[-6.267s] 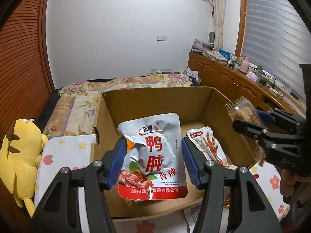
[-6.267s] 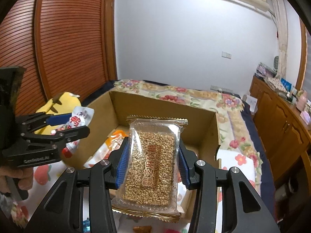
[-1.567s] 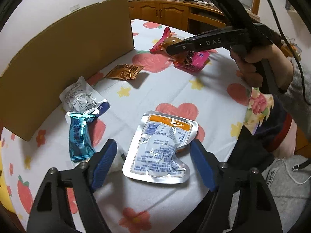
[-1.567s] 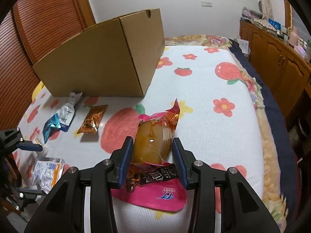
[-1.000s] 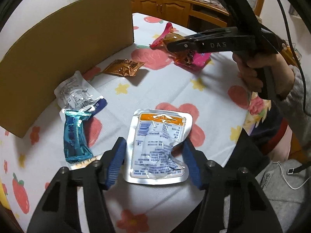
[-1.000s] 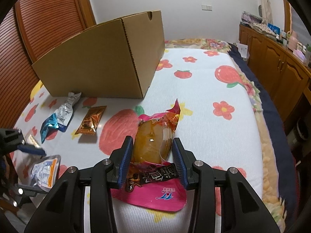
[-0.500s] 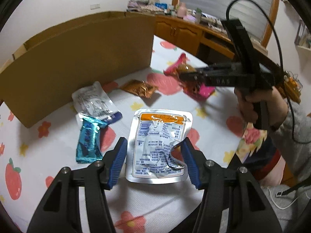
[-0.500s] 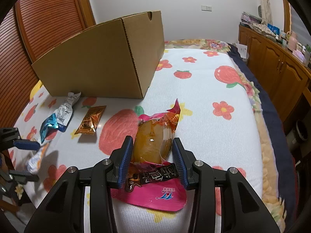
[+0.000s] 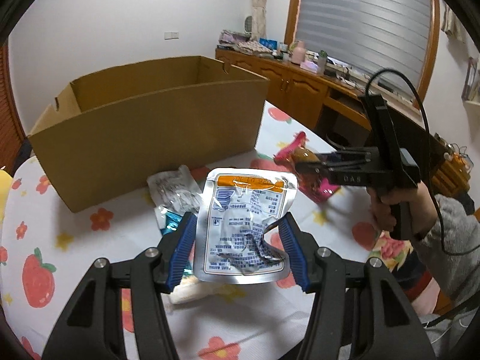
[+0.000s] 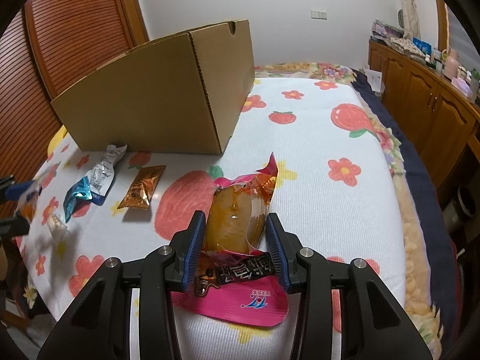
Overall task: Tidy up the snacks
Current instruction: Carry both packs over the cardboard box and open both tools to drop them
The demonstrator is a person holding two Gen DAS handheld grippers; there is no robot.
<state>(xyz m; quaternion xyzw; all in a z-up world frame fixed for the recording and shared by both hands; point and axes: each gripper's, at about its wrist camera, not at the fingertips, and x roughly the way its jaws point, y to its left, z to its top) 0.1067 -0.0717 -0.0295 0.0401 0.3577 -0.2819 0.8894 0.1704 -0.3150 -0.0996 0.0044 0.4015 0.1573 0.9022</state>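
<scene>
Left tool (image 9: pixel 237 252) lifts silver pouch (image 9: pixel 244 225) near box (image 9: pixel 144 138).

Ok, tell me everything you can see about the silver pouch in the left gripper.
The silver pouch is a flat foil packet, shiny and crinkled, with an orange band across its top and blue printed text in a panel below. It is held between the blue fingers of the left gripper, gripped by its lower side edges, its printed face toward the camera and its orange end toward the cardboard box. Its right edge is dented inward.
</scene>
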